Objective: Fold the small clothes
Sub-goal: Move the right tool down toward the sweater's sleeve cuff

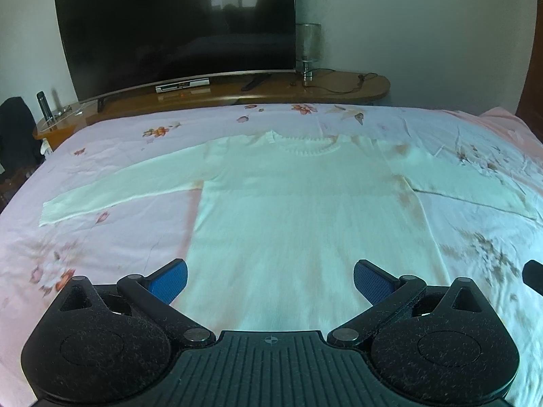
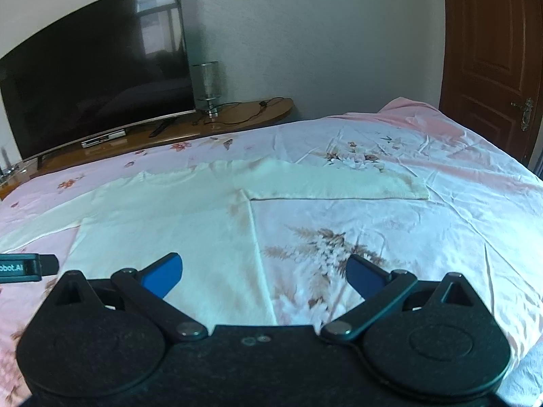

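Note:
A white long-sleeved knit sweater [image 1: 298, 210] lies flat and face up on the bed, neck toward the far edge, both sleeves spread out sideways. My left gripper [image 1: 270, 279] hovers open over the sweater's hem, blue pads wide apart, holding nothing. In the right wrist view the sweater [image 2: 169, 217] fills the left half, and its right sleeve [image 2: 339, 183] stretches across the sheet. My right gripper [image 2: 265, 276] is open above the sweater's right side edge, empty. The other gripper's tip [image 2: 27, 267] shows at the left edge.
The bed has a pink floral sheet [image 1: 101, 247]. Beyond its far edge stands a wooden console [image 1: 305, 90] with a large dark TV [image 1: 176, 30], a lamp [image 1: 308, 51] and cables. A brown door [image 2: 492, 57] is at the right.

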The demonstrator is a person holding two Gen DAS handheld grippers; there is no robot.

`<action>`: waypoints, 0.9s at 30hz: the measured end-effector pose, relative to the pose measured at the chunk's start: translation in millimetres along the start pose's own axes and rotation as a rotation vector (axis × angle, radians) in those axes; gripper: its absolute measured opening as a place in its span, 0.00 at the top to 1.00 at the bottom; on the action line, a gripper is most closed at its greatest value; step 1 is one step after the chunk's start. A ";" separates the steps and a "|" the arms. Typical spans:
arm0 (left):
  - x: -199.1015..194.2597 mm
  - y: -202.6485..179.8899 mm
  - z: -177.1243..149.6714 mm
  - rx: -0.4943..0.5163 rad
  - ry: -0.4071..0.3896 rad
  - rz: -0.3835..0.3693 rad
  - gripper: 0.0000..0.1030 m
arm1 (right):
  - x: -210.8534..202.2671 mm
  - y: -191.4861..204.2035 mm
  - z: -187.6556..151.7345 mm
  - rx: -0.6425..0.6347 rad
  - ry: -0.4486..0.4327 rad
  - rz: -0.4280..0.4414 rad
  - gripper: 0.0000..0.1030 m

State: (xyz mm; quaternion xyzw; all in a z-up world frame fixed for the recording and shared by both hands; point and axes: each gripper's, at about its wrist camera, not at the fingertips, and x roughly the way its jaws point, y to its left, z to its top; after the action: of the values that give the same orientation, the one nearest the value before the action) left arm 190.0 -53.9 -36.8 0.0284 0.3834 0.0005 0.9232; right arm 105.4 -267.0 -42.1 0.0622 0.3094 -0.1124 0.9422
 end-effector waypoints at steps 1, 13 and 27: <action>6.0 -1.7 3.3 -0.002 0.001 0.000 0.00 | 7.8 -1.8 3.6 0.000 0.003 -0.007 0.00; 90.0 -31.7 53.0 -0.008 0.042 0.007 0.00 | 109.0 -34.7 44.2 0.034 0.077 -0.063 0.09; 189.2 -68.3 82.2 0.003 0.129 0.056 0.00 | 230.4 -121.8 58.1 0.160 0.228 -0.210 0.19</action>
State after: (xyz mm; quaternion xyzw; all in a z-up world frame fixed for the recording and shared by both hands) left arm 380.4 -122.1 -116.5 0.0402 0.4410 0.0276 0.8962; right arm 288.4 -435.5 -139.0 0.1167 0.4093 -0.2266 0.8761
